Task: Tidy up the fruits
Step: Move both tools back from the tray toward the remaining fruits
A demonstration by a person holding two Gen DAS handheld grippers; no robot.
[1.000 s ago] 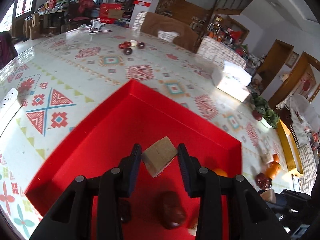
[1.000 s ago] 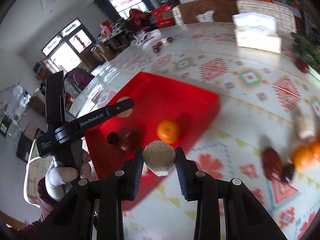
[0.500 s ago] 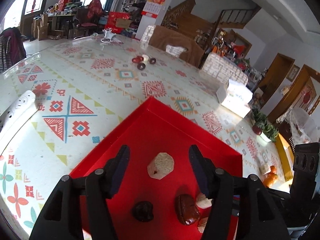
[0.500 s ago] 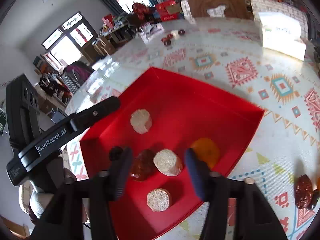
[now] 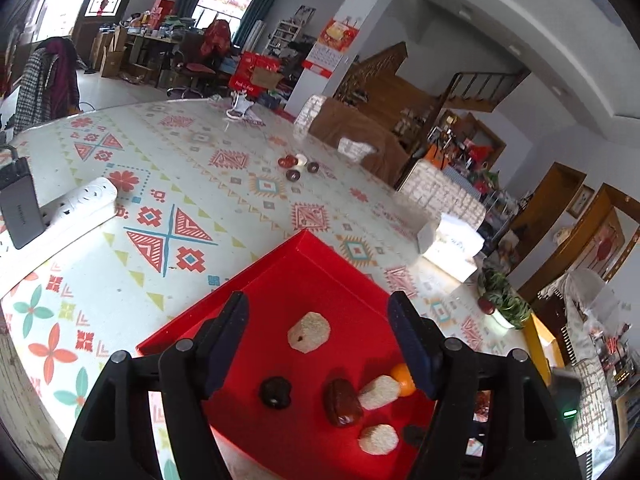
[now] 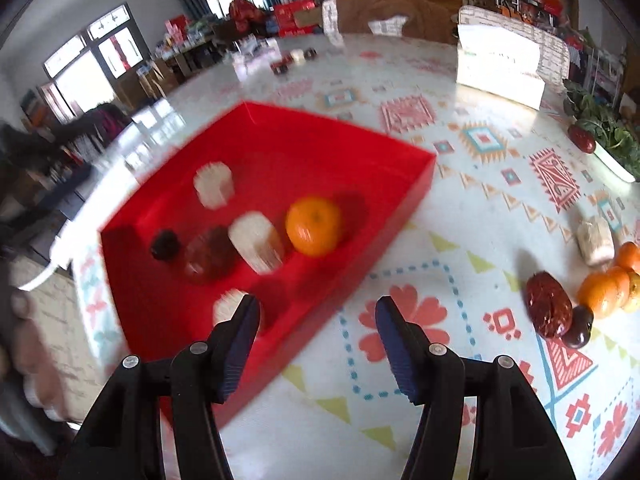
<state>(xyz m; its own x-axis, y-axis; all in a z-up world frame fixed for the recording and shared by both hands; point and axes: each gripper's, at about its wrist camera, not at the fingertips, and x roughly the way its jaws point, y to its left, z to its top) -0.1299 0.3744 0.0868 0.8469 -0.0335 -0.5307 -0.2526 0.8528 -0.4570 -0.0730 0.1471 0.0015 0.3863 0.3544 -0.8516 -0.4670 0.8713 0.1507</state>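
Note:
A red tray (image 5: 288, 276) (image 6: 404, 168) sits on the patterned table. It holds three beige chunks (image 5: 309, 332), a brown date (image 5: 342, 402), a dark round fruit (image 5: 275, 392) and an orange (image 6: 314, 226). My left gripper (image 5: 320, 332) is open and empty above the tray. My right gripper (image 6: 316, 334) is open and empty over the tray's near right edge. More fruit lies on the table at the right: oranges (image 6: 610, 286), a date (image 6: 548, 304), a dark fruit (image 6: 580, 332) and a beige chunk (image 6: 596, 238).
A white power strip (image 5: 76, 204) and a dark adapter (image 5: 18, 204) lie at the table's left. A white tissue box (image 5: 450, 246) (image 6: 500, 68) and a potted plant (image 6: 604, 132) stand at the right. A few small fruits (image 5: 296, 166) lie far back.
Both grippers let go of their beige chunks, which now lie in the tray. Both have opened and pulled back; the right one has swung to the right.

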